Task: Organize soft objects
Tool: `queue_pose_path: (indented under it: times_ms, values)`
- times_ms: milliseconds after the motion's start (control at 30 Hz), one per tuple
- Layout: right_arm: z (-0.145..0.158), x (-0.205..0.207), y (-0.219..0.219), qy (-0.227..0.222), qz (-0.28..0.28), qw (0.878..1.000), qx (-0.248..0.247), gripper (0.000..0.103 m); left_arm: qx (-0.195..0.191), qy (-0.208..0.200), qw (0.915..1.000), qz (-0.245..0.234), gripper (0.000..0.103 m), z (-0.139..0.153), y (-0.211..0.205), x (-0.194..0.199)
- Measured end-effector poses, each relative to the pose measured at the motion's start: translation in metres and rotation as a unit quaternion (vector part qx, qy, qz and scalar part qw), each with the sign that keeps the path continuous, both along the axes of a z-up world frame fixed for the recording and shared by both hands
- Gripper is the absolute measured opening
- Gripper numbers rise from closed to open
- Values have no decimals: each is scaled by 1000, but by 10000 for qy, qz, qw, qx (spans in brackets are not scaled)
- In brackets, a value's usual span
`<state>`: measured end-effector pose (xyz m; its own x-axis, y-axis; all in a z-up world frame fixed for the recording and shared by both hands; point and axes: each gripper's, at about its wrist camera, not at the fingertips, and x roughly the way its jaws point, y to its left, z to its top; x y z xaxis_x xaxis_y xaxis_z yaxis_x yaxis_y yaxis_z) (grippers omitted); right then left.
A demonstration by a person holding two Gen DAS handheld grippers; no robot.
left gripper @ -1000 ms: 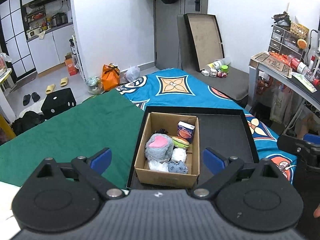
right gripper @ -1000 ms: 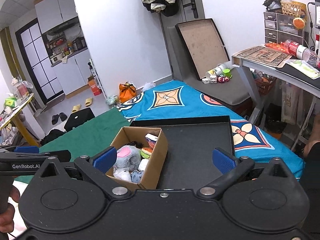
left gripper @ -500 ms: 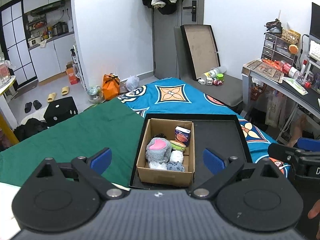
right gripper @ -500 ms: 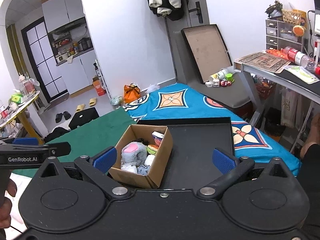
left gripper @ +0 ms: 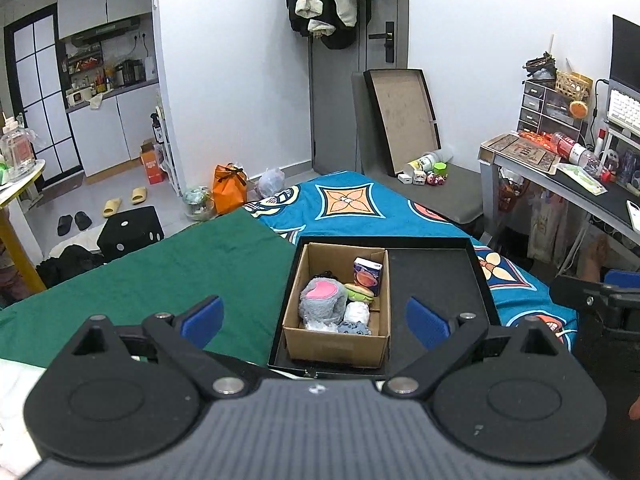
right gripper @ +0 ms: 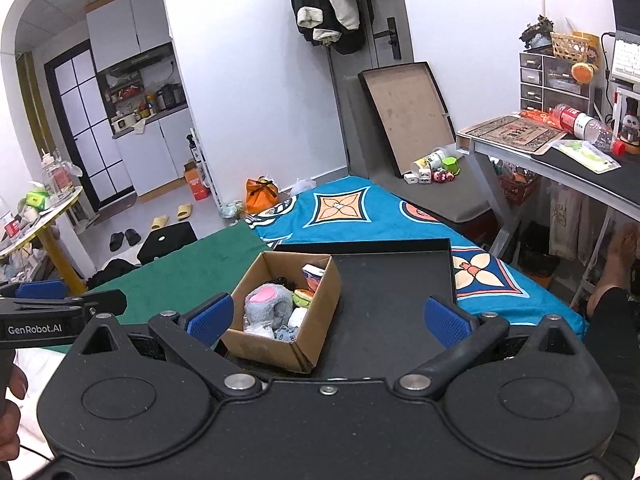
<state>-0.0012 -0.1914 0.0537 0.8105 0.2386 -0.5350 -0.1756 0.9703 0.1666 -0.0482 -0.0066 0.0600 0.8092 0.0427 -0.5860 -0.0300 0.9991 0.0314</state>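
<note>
A brown cardboard box (left gripper: 334, 346) stands in the left half of a black tray (left gripper: 436, 280) on the bed. It holds several soft things: a grey plush with a pink heart (left gripper: 322, 300), a burger-shaped toy (left gripper: 359, 292), a white roll (left gripper: 357, 312), a small blue-grey plush (left gripper: 354, 328) and a purple carton (left gripper: 367, 276). My left gripper (left gripper: 314, 322) is open and empty, above and short of the box. My right gripper (right gripper: 326, 318) is open and empty, above the tray, with the box (right gripper: 308, 336) at its left and the grey plush (right gripper: 266, 306) inside.
A green cloth (left gripper: 160, 280) covers the bed left of the tray, a blue patterned blanket (left gripper: 352, 208) behind and right. A desk (right gripper: 560, 164) stands at the right. A flat box lid (left gripper: 404, 112) leans on the wall by the door. Floor clutter lies at the left.
Both grippers have drawn back and risen a little from the box, which looks smaller now. Both stay open and empty.
</note>
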Motion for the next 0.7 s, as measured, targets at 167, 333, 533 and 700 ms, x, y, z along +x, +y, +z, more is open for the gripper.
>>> queue_pose_path:
  times_ms: [167, 333, 533, 700]
  values:
    - [1, -11, 3, -8, 75, 9999, -77, 103, -22, -85, 10000, -34, 97, 3, 0, -11]
    - [-3, -19, 6, 60, 129, 9998, -124, 103, -86, -141, 9999, -11, 97, 4, 2, -21]
    - [-5, -30, 5, 32, 99, 9999, -138, 103, -122, -192, 9997, -46, 97, 5, 2, -31]
    - [-6, -34, 3, 28, 55, 9999, -81, 103, -124, -199, 9997, -115, 97, 1, 1, -37]
